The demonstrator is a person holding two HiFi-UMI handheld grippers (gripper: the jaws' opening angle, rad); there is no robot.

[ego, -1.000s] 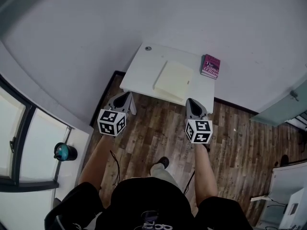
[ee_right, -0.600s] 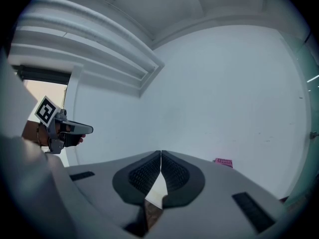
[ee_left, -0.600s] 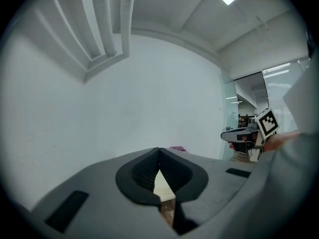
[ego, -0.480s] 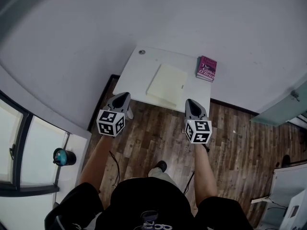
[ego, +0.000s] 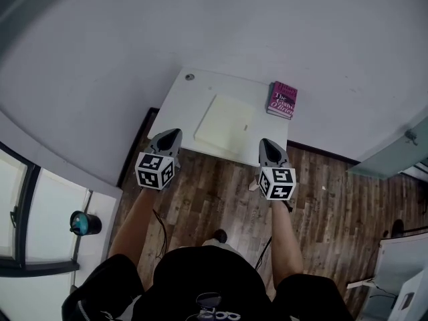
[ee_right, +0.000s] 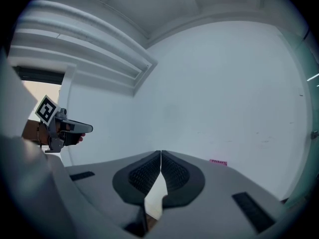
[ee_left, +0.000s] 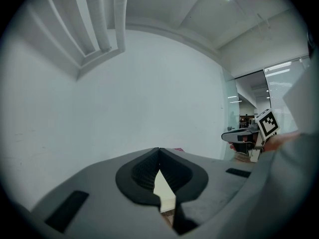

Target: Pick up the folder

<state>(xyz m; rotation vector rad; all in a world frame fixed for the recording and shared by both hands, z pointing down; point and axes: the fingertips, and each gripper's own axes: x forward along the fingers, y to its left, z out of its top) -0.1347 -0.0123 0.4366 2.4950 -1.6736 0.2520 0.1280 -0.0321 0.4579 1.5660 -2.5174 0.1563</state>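
Table and folder sit lower and further left in the head view than a second ago, while both grippers hold the same spot in the frame. We judge that we have walked closer.

Task status: nothing done yet. The flat pale-yellow rectangular folder (ego: 224, 119) lies untouched on the small white rectangular table (ego: 175, 105), near its front edge and roughly midway between the two grippers.

The left gripper (ego: 170, 134) has its jaws pressed together with nothing between them. The right gripper (ego: 267, 142) is the same: jaws together, empty. Each gripper view confirms this, with dark ribbed pads meeting at the tips and only a pale sliver of surface showing through the gap below. Both tips appear to reach the table's front edge, but height above it cannot be read.

Left to do, in our judgement: part a pair of jaws, get a pad under one folder edge, close, lift. The folder lies flat, so catching an edge looks like the hard part.

Surroundings:
- magenta paperback book (ego: 281, 99) at the far right corner, just beside the folder, not touching
- small dark round object (ego: 190, 77) at the far left corner, well apart
- teal cup (ego: 83, 223) on the window ledge, out of the way
- brown wood-plank floor (ego: 221, 192) underfoot

Nothing lies on the folder or blocks the front approach.
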